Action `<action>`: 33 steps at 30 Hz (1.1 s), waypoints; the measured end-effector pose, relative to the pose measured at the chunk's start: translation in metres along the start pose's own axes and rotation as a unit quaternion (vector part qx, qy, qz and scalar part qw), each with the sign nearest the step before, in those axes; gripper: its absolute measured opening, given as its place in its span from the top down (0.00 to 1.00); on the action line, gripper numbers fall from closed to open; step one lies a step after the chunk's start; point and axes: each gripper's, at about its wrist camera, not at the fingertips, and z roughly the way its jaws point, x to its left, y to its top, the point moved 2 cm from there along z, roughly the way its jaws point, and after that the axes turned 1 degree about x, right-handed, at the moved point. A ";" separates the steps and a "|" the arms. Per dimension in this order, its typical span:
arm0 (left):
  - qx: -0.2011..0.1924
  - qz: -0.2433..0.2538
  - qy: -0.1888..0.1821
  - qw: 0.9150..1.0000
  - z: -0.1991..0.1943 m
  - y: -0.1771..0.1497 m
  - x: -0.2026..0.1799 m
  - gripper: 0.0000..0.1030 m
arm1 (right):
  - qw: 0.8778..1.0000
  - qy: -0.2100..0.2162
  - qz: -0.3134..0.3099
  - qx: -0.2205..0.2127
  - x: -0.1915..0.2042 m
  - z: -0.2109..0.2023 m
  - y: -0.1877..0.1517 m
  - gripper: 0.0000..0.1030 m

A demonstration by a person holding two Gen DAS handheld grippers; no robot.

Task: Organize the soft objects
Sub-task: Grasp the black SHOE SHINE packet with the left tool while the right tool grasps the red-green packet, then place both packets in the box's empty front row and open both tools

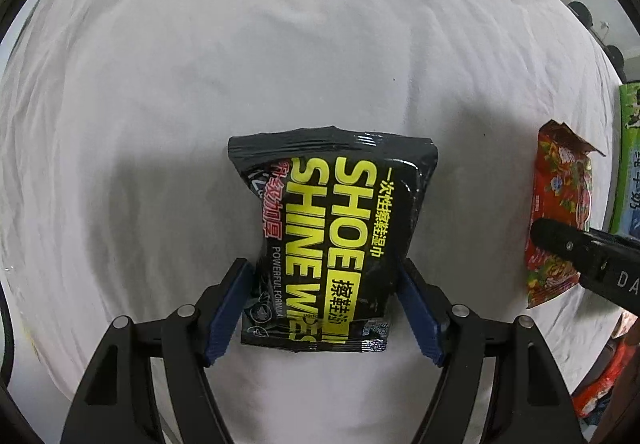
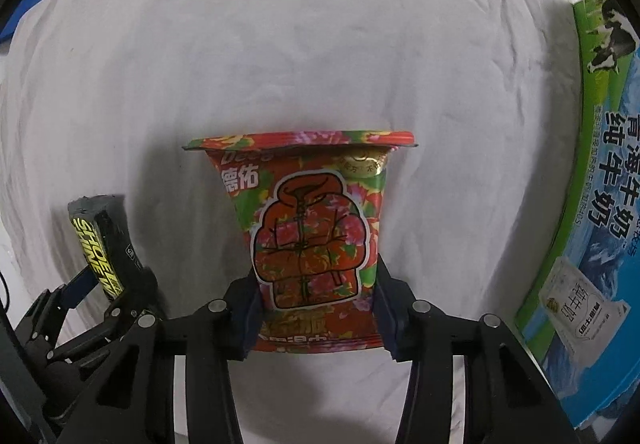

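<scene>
My left gripper (image 1: 323, 286) is shut on a black pack of shoe shine wipes (image 1: 332, 228) with yellow lettering, held above the white sheet (image 1: 200, 64). My right gripper (image 2: 316, 300) is shut on a red flowered wipes pack (image 2: 310, 236) with a jacket drawing. The red pack also shows at the right of the left wrist view (image 1: 560, 212), gripped by the right gripper (image 1: 576, 252). The black pack shows at the left of the right wrist view (image 2: 102, 240), in the left gripper (image 2: 108, 288).
A green and blue milk carton box (image 2: 592, 204) stands at the right edge, also seen in the left wrist view (image 1: 628, 172). More red packaging (image 1: 600, 384) lies at the lower right. The wrinkled white sheet covers the whole surface.
</scene>
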 end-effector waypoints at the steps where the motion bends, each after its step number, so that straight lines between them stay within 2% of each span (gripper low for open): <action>1: 0.000 0.003 0.003 1.000 0.000 -0.002 -0.002 0.31 | 1.000 -0.002 -0.002 -0.002 0.000 0.000 0.001 0.46; 5: 0.007 0.002 -0.010 1.000 -0.002 -0.003 -0.002 0.31 | 1.000 -0.002 -0.002 -0.005 0.007 -0.003 0.000 0.45; 7: 0.003 0.006 -0.005 1.000 -0.001 -0.004 -0.006 0.31 | 1.000 -0.009 -0.004 -0.007 0.014 -0.003 0.002 0.41; 12: -0.010 0.005 0.005 1.000 -0.001 -0.010 -0.019 0.32 | 1.000 -0.027 -0.006 -0.003 0.040 0.001 0.010 0.39; 15: -0.021 0.002 0.009 1.000 -0.005 -0.028 -0.025 0.38 | 0.999 -0.047 -0.008 -0.004 0.053 0.001 0.013 0.40; 17: -0.030 0.002 0.007 1.000 -0.011 -0.036 -0.024 0.47 | 0.999 -0.050 -0.009 -0.009 0.063 0.003 0.011 0.49; 18: -0.034 0.003 0.008 0.999 -0.012 -0.037 -0.026 0.48 | 0.999 -0.050 -0.007 -0.012 0.065 0.002 0.010 0.54; 20: -0.037 0.003 0.007 0.999 -0.014 -0.041 -0.028 0.52 | 0.999 -0.047 -0.005 -0.022 0.064 -0.002 0.007 0.54; 26: -0.054 -0.001 -0.001 0.999 -0.029 -0.050 -0.030 0.53 | 0.998 -0.047 -0.013 -0.027 0.053 -0.008 -0.007 0.56; 29: -0.067 -0.007 -0.017 0.998 -0.046 -0.065 -0.027 0.53 | 0.998 -0.044 -0.027 -0.041 0.054 -0.018 -0.015 0.56; 33: -0.103 -0.004 -0.023 0.994 -0.082 -0.090 -0.030 0.53 | 0.997 -0.027 -0.038 -0.065 0.052 -0.042 -0.037 0.56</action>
